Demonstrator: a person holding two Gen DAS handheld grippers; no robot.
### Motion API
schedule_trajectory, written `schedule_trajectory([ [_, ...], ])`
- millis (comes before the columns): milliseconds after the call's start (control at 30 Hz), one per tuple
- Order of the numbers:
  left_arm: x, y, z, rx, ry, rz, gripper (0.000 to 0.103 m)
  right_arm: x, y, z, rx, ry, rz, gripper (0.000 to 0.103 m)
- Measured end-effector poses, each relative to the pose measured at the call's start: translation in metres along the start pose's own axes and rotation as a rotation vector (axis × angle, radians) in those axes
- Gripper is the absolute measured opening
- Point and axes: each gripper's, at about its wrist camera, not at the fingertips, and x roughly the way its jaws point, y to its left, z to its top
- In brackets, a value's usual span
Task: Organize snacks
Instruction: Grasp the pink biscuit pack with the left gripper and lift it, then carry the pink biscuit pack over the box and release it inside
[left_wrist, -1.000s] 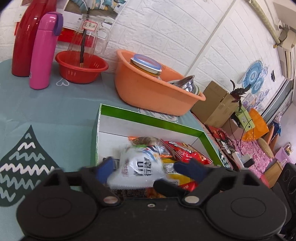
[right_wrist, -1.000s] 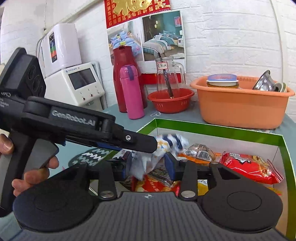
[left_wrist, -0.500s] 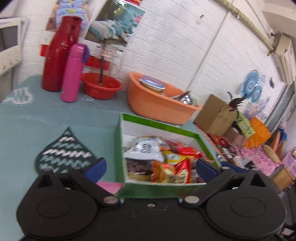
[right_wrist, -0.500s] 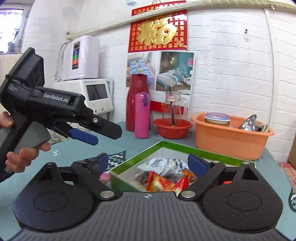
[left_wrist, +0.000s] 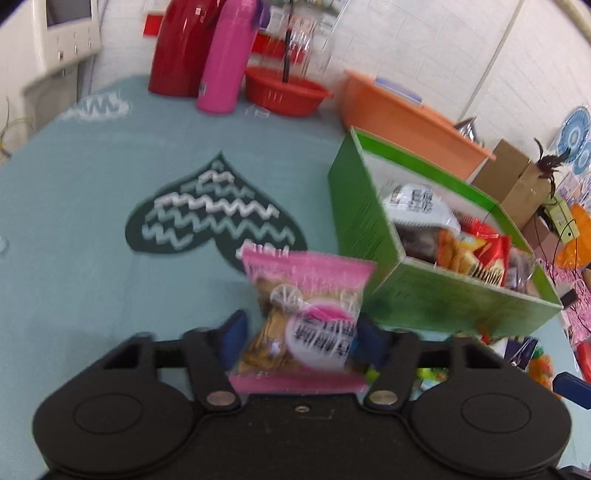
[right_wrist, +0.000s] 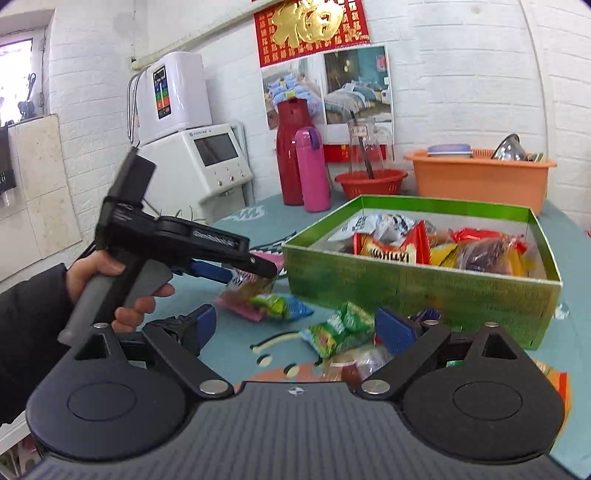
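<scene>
Snacks (right_wrist: 334, 326) litter the teal tablecloth (left_wrist: 92, 184) by white brick; left claw (left_wrist: 301, 332) straddles a pink packet (left_wrist: 303, 314), right claw (right_wrist: 295, 328) gapes empty.

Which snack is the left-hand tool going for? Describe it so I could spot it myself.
Find the green box of snacks on the teal tablecloth. On the cloth beside its corner lies a pink packet of golden biscuits, between the fingers of the left gripper. It is the only pink wrapper; nearby loose packets are green.
</scene>
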Motion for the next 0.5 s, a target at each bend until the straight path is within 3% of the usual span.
schedule_trajectory([
  [33,-0.002,0.002,-0.001,0.002,0.011,-0.002,0.071,0.0,0.0,-0.001,0.006,0.004,0.007,0.103],
  [300,-0.036,-0.005,-0.033,-0.012,0.093,-0.103,0.074,0.002,0.008,-0.009,0.056,0.042,0.078,0.103],
  [500,-0.043,-0.044,-0.057,0.024,0.173,-0.208,0.076,0.007,0.012,-0.02,0.083,0.103,0.113,0.103],
])
